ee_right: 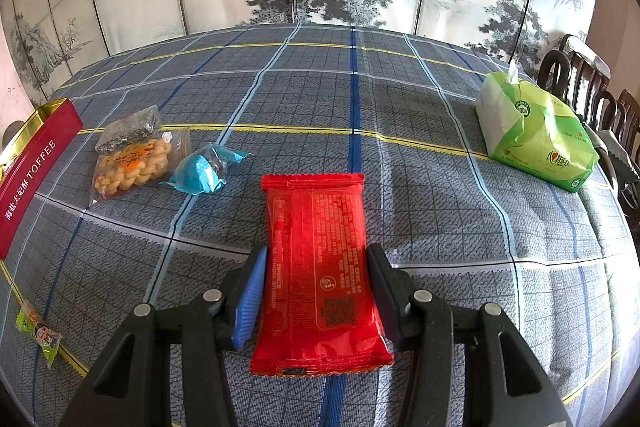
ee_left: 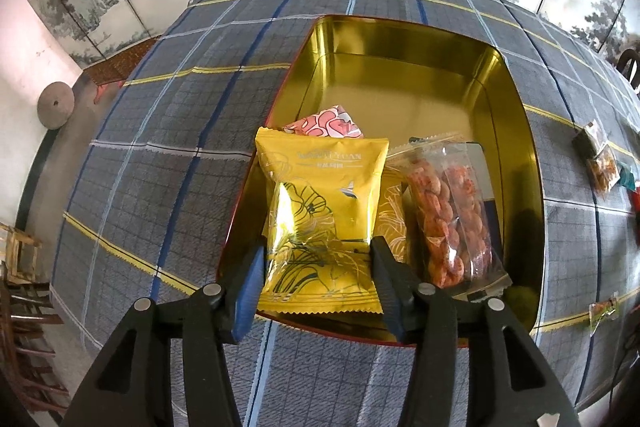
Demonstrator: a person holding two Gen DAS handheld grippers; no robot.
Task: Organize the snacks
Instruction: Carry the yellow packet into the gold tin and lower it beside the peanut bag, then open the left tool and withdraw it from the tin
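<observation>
An open gold-lined tin (ee_left: 516, 131) holds a pink packet (ee_left: 328, 123), a clear bag of reddish snacks (ee_left: 452, 211) and a yellow packet (ee_left: 320, 207) lying on another yellow one (ee_left: 394, 219). The top yellow packet's near end hangs over the tin's front rim. My left gripper (ee_left: 318, 247) stands open astride it, its pads just off the packet's sides. In the right wrist view my right gripper (ee_right: 317, 249) is shut on the long sides of a red packet (ee_right: 320, 259) over the checked tablecloth (ee_right: 440, 227).
Left of the red packet lie a blue packet (ee_right: 200, 173), a bag of twisted snacks (ee_right: 132, 167) with a dark bar (ee_right: 128, 129) on it, and a small green sweet (ee_right: 40, 337). The tin's red side (ee_right: 36, 167) stands far left. A green tissue pack (ee_right: 536, 139) and chairs (ee_right: 580, 79) are at the right.
</observation>
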